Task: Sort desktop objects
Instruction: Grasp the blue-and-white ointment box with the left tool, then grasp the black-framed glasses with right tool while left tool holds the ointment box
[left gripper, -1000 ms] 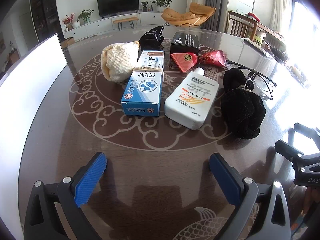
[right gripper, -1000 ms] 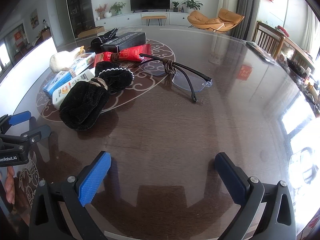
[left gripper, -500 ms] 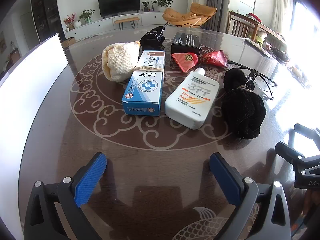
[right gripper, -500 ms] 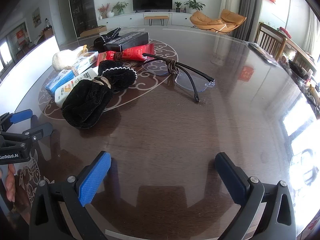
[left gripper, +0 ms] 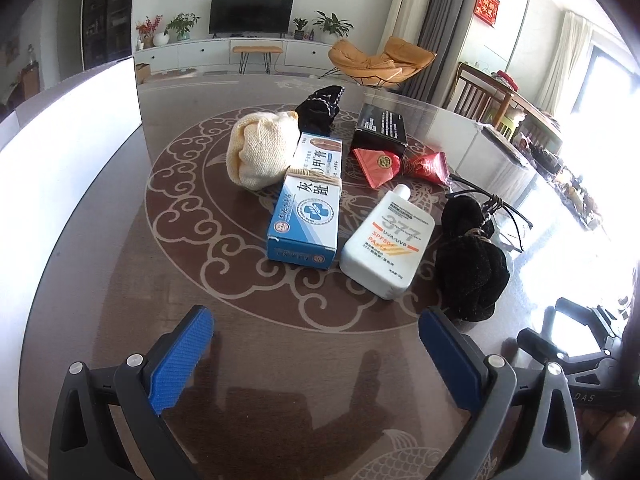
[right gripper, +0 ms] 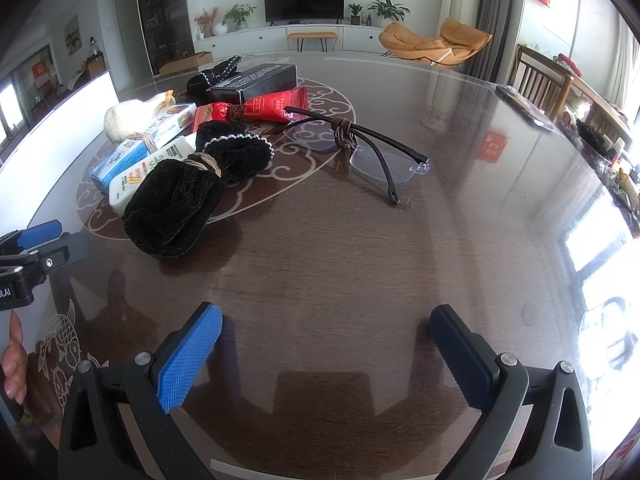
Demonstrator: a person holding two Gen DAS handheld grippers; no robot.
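Observation:
Objects lie clustered on a dark round table. A blue-and-white box lies beside a white sunscreen bottle. Right of the bottle is a black velvet pouch, also a black velvet pouch in the right wrist view. Behind them are a cream knitted pouch, a red packet, a black box and another black pouch. Rimless glasses lie right of the cluster. My left gripper is open, short of the box and bottle. My right gripper is open over bare table.
A tall white panel stands along the table's left side. The right gripper's body shows at the left wrist view's right edge. A hand holds the left gripper at the right wrist view's left edge. Chairs stand beyond the table.
Both grippers have edged slightly forward toward the objects, which look a little nearer. Nothing on the table has moved and both grippers stay open.

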